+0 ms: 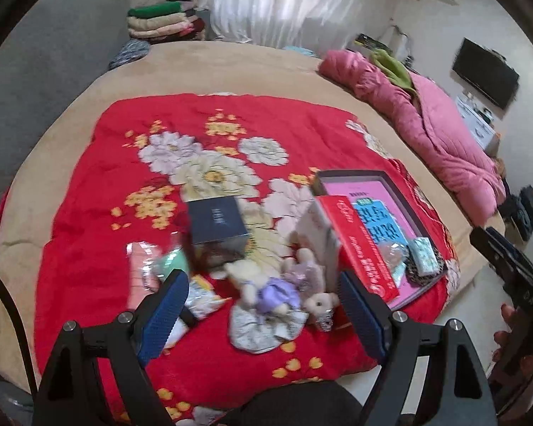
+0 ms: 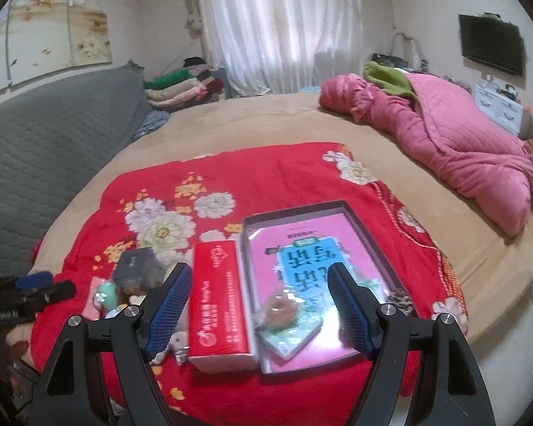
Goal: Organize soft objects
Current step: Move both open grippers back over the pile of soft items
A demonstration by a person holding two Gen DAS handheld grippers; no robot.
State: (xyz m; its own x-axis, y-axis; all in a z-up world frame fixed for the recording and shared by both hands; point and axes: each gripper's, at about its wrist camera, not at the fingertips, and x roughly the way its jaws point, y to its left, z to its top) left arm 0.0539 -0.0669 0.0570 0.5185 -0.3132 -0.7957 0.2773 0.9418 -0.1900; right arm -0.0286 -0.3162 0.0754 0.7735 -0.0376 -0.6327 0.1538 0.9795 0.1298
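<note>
- The left gripper [image 1: 263, 305] has two black arms with blue ribbed pads; its jaws stand wide apart and grasp nothing. It hangs above a small heap of soft toys without touching them.
- The right gripper [image 2: 259, 301] is of the same make, its jaws also spread wide and empty. It hangs over the shallow grey cardboard tray [image 2: 369, 227] and the red box beside it.
- Between the left pads lie the cream plush bear in a lilac dress [image 1: 263, 287], a second fluffy lilac-grey plush toy [image 1: 305, 266] touching it, and a small pale pink plush animal [image 1: 321, 303] just beside them. Under them lies a round, pale floral cloth piece [image 1: 263, 330].
- Near the left pad lie a mint green soft ball [image 1: 172, 264] and a pink item in a shiny plastic wrap [image 1: 142, 269], both blurred.
- A dark blue rectangular cardboard box [image 1: 216, 223] stands behind the toys.
- A long red carton with a white side [image 2: 218, 305] lies against the left wall of the tray.
- Inside the tray lie a flat pink book with a blue title panel [image 2: 302, 245], a brown round thing in clear wrap [image 2: 277, 309], a small mint patterned packet [image 2: 295, 333] and a leopard-print fabric piece [image 2: 399, 300] at the right wall.
- All of this rests on a red fleecy blanket with white and yellow flowers [image 1: 131, 142], spread on a beige bed [image 2: 266, 124].
- A pink quilted duvet [image 2: 455, 142] lies rolled up along the far right edge of the bed.
</note>
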